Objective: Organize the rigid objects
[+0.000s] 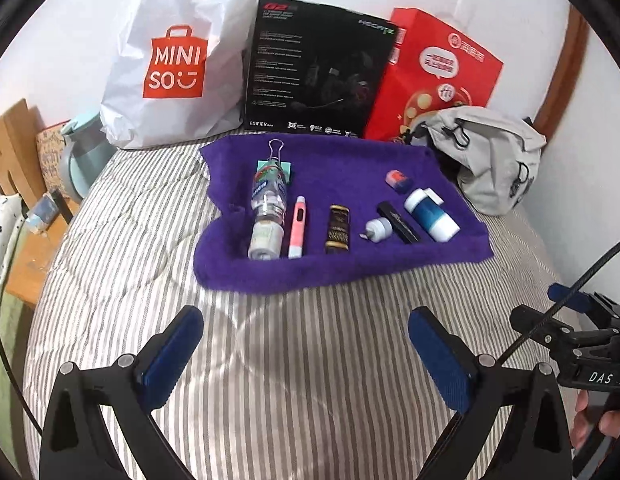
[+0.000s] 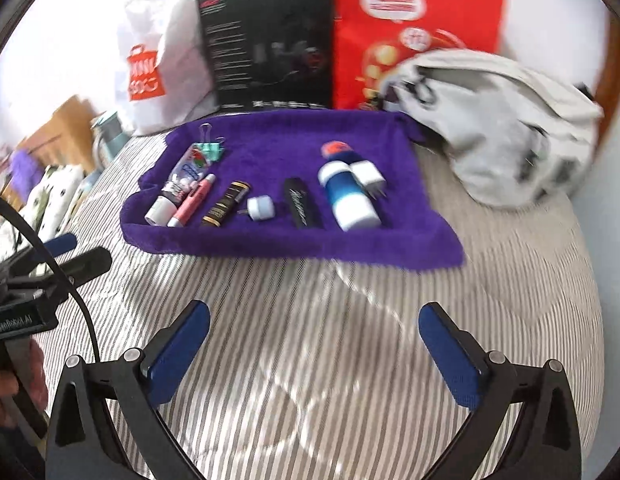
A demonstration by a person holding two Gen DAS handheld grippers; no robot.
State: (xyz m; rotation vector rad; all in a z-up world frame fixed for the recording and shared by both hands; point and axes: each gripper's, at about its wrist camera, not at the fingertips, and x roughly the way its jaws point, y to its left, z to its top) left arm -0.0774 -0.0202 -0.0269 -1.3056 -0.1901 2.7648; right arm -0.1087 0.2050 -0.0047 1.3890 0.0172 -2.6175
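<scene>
1. Hovering over the striped bed, left gripper [image 1: 305,344] and right gripper [image 2: 314,340] spread their fingers wide, both empty.
2. Ahead of the fingers, small rigid items lie rowed on the purple towel [image 1: 342,276], long axes pointing away; neither hand is clearly nearer.

Both units same build: black plastic frame, triangular cut-outs in the arms, round silver screw heads at the pivots. Left gripper [image 1: 305,340] has blue textured pads on its fingers [image 1: 171,350]; right gripper [image 2: 314,346] same, blue pads on black fingers [image 2: 177,354]. From the left wrist view, the right unit's body shows white "DAS" lettering, a blue tab on top and a thin black cable running off it. From the right wrist view, the left unit carries a white "GenRobot.AI" label, a blue tab and a black cable looping over. No sleeve visible on either hand.
</scene>
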